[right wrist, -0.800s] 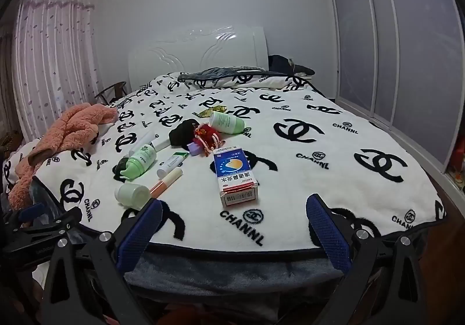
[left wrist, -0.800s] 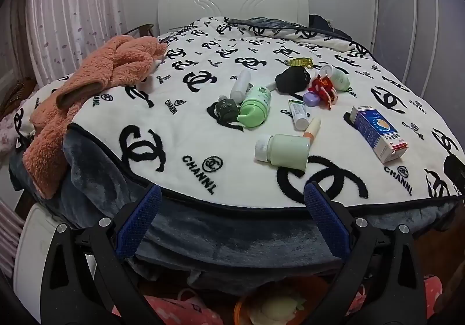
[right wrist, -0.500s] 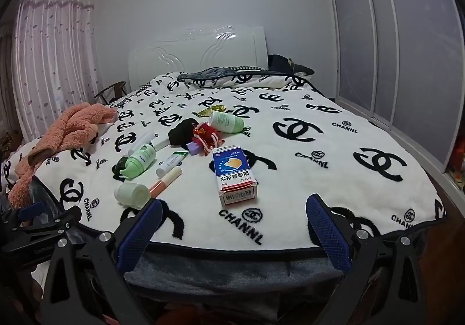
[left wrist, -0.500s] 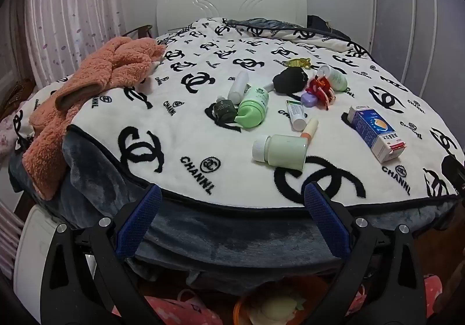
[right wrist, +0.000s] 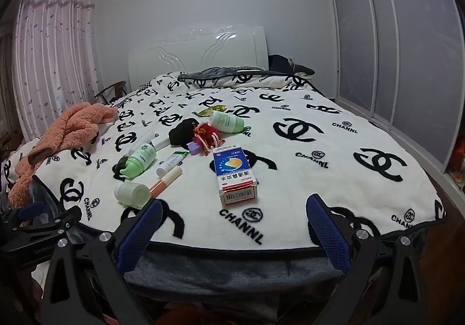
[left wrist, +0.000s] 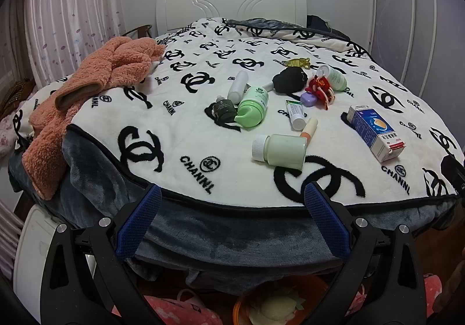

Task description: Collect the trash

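Trash lies scattered on a white logo blanket [left wrist: 186,133] over the bed. Nearest me is a pale green jar [left wrist: 280,150], also in the right wrist view [right wrist: 132,193]. Beside it lie a peach tube [left wrist: 309,128], a white tube [left wrist: 296,114], a green pump bottle [left wrist: 252,107], a dark jar [left wrist: 223,110], a blue and white box [left wrist: 375,131] [right wrist: 235,173], a black cloth lump [left wrist: 290,79], a red ornament [left wrist: 319,89] and a green bottle [left wrist: 334,76]. My left gripper [left wrist: 231,203] is open and empty at the bed's foot edge. My right gripper [right wrist: 232,216] is open and empty, just short of the box.
A peach fleece garment [left wrist: 96,83] hangs over the bed's left corner. An orange bin [left wrist: 279,301] sits on the floor under the left gripper. A white headboard [right wrist: 197,54] is at the back, a curtain [right wrist: 52,63] left, wardrobe doors [right wrist: 392,43] right.
Both views have shifted very slightly; the items on the bed have not moved. Both grippers stay open.
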